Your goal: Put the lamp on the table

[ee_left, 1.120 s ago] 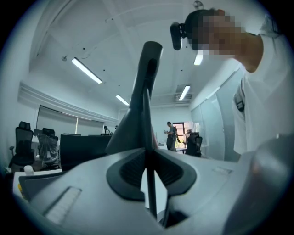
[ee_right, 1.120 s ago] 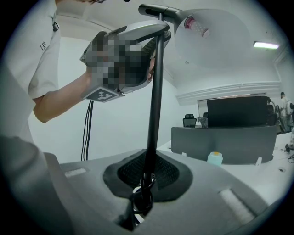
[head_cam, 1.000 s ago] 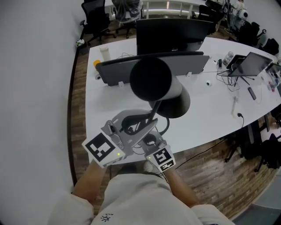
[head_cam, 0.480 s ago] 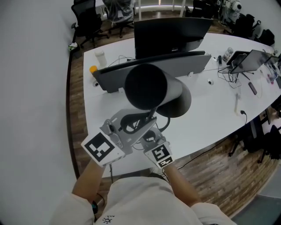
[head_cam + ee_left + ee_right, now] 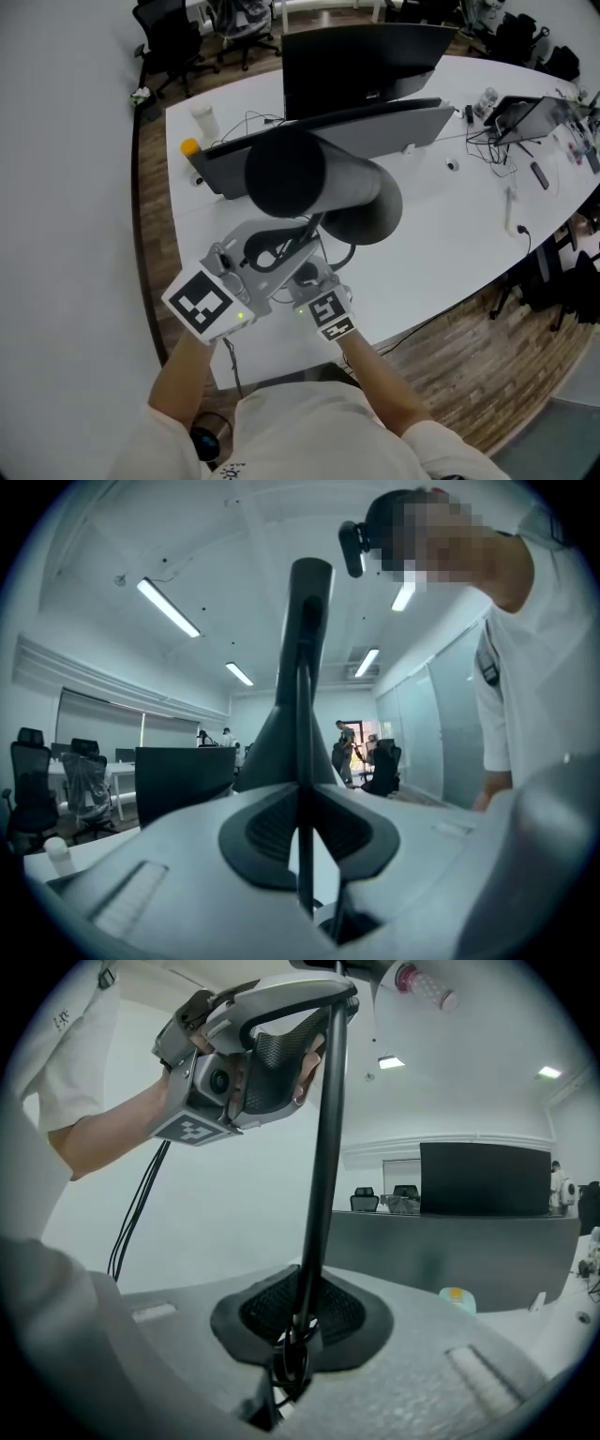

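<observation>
Holding the lamp point(image 5: 309, 178) by its stem point(image 5: 323, 1147) over the desk point(image 5: 450, 234), at 12 o'clock from me. Right tongs point(image 5: 300, 1326) clamp the stem; left tongs point(image 5: 302, 827) closing on it higher up.

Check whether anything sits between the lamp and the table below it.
Nothing visible does. The lamp is over a bare stretch of the table; the grey screen stands behind it, not under it.
</observation>
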Action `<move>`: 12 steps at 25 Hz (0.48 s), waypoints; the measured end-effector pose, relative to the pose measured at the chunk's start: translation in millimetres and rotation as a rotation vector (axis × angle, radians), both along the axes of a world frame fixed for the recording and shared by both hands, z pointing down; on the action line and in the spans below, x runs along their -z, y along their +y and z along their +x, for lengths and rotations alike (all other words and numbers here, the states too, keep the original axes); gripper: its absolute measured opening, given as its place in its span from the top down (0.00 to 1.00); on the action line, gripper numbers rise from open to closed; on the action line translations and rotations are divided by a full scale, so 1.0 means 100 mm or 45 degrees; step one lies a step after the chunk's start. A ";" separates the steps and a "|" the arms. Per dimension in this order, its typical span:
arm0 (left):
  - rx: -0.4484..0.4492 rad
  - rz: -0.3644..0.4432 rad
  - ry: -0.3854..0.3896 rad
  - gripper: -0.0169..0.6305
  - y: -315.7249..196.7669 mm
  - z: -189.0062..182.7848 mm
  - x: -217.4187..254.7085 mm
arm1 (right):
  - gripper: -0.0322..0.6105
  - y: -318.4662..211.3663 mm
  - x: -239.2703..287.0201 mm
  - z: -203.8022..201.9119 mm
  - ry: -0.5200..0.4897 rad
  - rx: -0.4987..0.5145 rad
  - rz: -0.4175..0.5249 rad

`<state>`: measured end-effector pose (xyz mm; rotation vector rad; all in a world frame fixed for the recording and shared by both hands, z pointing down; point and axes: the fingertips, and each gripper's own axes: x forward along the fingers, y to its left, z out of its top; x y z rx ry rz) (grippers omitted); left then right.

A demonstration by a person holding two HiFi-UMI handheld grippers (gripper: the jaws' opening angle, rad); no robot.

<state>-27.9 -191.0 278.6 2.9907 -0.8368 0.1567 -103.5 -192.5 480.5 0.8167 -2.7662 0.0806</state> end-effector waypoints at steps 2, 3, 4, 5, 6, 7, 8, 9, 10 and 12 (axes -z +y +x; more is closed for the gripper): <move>-0.006 0.004 0.005 0.91 -0.06 -0.08 -0.04 | 0.90 -0.07 -0.05 -0.10 0.007 0.001 -0.002; -0.011 0.008 0.005 0.92 -0.08 -0.13 -0.07 | 0.90 -0.10 -0.07 -0.14 0.009 0.000 -0.003; -0.014 0.009 0.002 0.92 -0.11 -0.17 -0.10 | 0.90 -0.13 -0.10 -0.18 0.011 -0.001 -0.006; -0.015 0.007 0.000 0.92 -0.14 -0.21 -0.13 | 0.90 -0.15 -0.13 -0.22 0.012 -0.003 -0.010; -0.013 0.002 0.000 0.92 -0.17 -0.24 -0.16 | 0.90 -0.19 -0.16 -0.26 0.014 -0.005 -0.014; -0.011 -0.004 0.003 0.92 -0.20 -0.28 -0.19 | 0.90 -0.22 -0.19 -0.30 0.017 -0.007 -0.018; -0.009 -0.008 0.006 0.92 -0.24 -0.31 -0.21 | 0.90 -0.25 -0.22 -0.33 0.020 -0.010 -0.021; -0.009 -0.010 0.009 0.92 -0.27 -0.35 -0.24 | 0.90 -0.29 -0.25 -0.37 0.022 -0.012 -0.023; -0.009 -0.010 0.010 0.92 -0.31 -0.39 -0.27 | 0.90 -0.32 -0.29 -0.40 0.023 -0.016 -0.024; -0.009 -0.008 0.011 0.92 -0.38 -0.46 -0.33 | 0.90 -0.39 -0.36 -0.46 0.027 -0.026 -0.029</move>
